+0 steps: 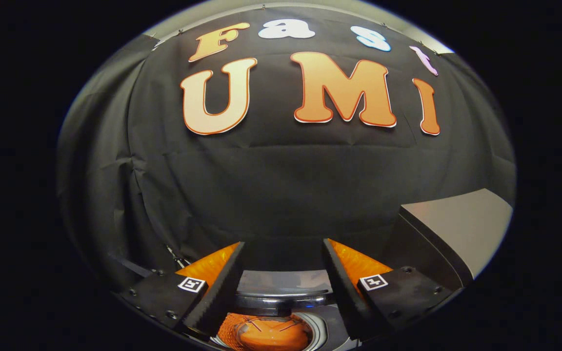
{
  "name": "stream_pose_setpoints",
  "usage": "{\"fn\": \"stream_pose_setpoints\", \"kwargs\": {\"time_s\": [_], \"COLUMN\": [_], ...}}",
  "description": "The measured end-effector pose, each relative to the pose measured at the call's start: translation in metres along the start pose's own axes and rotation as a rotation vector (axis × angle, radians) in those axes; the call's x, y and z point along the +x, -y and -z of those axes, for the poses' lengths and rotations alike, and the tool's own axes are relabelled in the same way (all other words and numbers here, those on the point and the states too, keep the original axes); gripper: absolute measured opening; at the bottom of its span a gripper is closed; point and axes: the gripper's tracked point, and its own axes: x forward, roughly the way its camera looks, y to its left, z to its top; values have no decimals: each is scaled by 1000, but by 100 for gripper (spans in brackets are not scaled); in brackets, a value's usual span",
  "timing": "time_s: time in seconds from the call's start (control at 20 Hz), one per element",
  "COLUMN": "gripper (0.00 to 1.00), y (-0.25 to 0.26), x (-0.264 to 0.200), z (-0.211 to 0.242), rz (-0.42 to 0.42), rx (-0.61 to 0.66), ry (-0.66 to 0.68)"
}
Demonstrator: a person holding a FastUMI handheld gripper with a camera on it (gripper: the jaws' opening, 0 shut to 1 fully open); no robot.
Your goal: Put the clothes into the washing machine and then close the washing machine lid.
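Already the orange clothes [271, 335] lie inside the washing machine drum [317, 327], directly below the spread, empty tongs [283, 273], so the raised lid [461, 234] could slam if pushed carelessly.

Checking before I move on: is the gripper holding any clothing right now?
No. The gripper is open, fingers apart with nothing between them, above the washing machine opening.

Staged recording booth, black cloth wall [281, 185] as backdrop, top-loading washing machine [281, 302] below
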Motion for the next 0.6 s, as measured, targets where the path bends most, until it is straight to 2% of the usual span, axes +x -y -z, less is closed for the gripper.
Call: {"fn": "stream_pose_setpoints", "kwargs": {"time_s": [0.6], "gripper": [99], "y": [0], "x": [-30], "z": [26], "rz": [12], "rx": [-11], "ry": [42]}}
